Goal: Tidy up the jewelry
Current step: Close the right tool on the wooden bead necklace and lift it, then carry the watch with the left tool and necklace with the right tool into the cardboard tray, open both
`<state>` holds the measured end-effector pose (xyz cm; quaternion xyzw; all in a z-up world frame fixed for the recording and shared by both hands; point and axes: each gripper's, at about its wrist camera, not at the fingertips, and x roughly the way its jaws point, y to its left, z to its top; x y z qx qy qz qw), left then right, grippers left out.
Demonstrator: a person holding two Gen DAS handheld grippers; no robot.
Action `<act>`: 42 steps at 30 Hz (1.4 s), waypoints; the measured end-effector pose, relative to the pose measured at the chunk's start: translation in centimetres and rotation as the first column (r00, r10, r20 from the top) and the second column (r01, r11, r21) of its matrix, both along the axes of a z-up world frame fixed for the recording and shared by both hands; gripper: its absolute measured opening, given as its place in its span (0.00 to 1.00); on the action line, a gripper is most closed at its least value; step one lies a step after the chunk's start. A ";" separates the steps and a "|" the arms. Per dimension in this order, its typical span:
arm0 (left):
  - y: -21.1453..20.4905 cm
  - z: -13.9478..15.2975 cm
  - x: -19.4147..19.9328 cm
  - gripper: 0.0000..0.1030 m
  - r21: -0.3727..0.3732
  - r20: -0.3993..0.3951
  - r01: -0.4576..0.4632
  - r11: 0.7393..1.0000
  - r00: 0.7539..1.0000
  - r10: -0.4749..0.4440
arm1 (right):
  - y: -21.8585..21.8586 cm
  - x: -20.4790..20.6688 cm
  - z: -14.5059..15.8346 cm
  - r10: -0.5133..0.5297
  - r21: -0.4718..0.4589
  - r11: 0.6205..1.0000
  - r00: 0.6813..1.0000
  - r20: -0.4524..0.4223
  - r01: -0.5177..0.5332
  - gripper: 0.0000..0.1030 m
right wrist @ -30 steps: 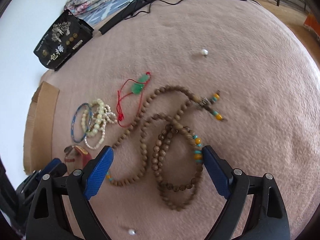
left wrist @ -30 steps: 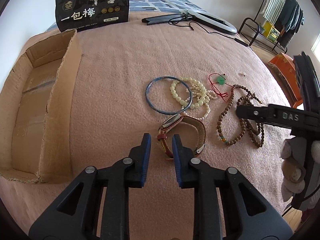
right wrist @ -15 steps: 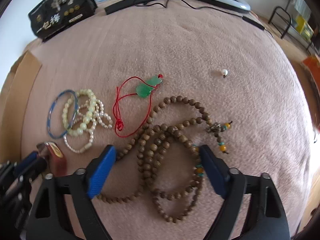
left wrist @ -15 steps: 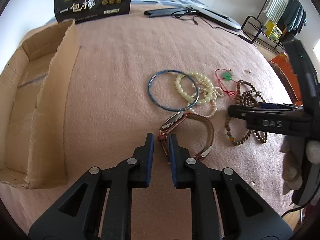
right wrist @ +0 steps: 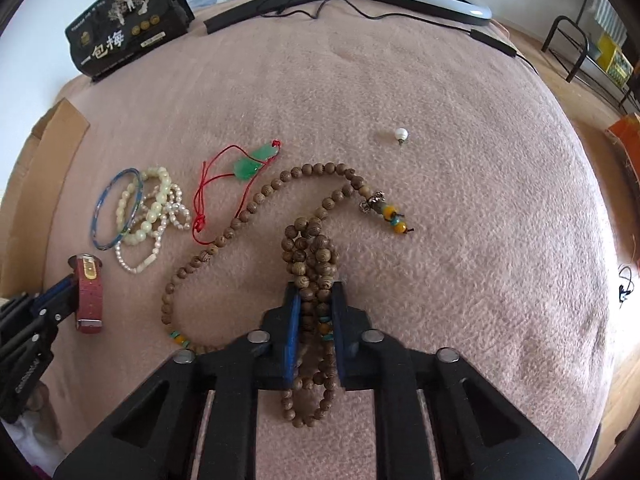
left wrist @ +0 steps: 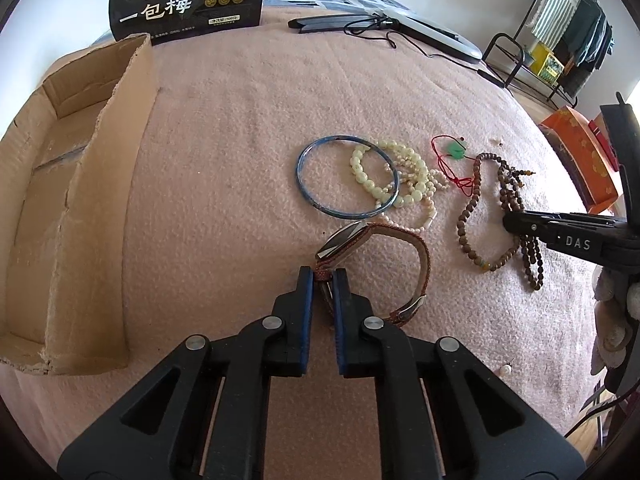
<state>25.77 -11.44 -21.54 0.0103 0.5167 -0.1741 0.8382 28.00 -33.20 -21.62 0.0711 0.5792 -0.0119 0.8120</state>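
On the pink blanket, my left gripper [left wrist: 322, 280] is shut on the reddish strap of a brown watch [left wrist: 404, 248], seen again as the watch [right wrist: 89, 292] in the right wrist view. My right gripper [right wrist: 316, 300] has its jaws closing on a bunch of the wooden bead necklace [right wrist: 308, 248], several strands pinched between the blue pads [right wrist: 293, 320]. From the left wrist view that necklace [left wrist: 472, 216] lies right of the watch under the right gripper [left wrist: 516, 226]. A blue bangle [left wrist: 347, 176], pale bead bracelets [left wrist: 404, 176] and a green pendant on red cord [right wrist: 248, 164] lie nearby.
An open cardboard box [left wrist: 80, 200] sits at the left. A black snack bag [left wrist: 186, 0] and a ring light with cable [left wrist: 384, 26] lie at the far edge. Loose pearls [right wrist: 401, 134] [left wrist: 505, 370] rest on the blanket. An orange box [left wrist: 580, 156] stands beyond the right edge.
The left jaws went from slightly apart to shut on the watch strap. The right jaws swung from wide open around the wooden beads to pinched on a gathered bunch of them.
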 end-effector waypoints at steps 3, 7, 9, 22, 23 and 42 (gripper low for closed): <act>0.1 0.5 -0.3 0.07 -0.002 0.011 0.000 1.000 1.000 0.000 | -1.9 -1.6 1.1 -0.022 0.033 0.999 0.999 0.025 0.021 0.11; 0.5 1.5 -0.9 0.07 -0.011 0.032 0.001 1.000 0.999 0.000 | -3.0 -3.3 2.8 -0.038 0.074 0.997 0.997 0.065 0.033 0.11; 0.7 2.1 -1.3 0.07 -0.012 0.048 -0.001 1.000 0.999 0.002 | -3.5 -3.9 3.7 -0.036 0.081 0.996 0.996 0.084 0.029 0.11; 3.6 6.8 -2.9 0.07 -0.060 0.131 -0.040 0.997 0.990 0.047 | 0.0 -6.0 10.3 0.010 0.094 0.995 0.970 0.243 -0.034 0.11; 3.9 7.1 -3.1 0.07 -0.062 0.137 -0.044 0.997 0.989 0.052 | 0.2 -6.1 10.8 0.018 0.091 0.995 0.967 0.253 -0.042 0.11; 12.9 11.9 -4.9 0.07 -0.045 0.242 -0.177 0.983 0.953 0.182 | 8.1 -4.8 17.5 0.181 0.071 0.972 0.904 0.387 -0.225 0.11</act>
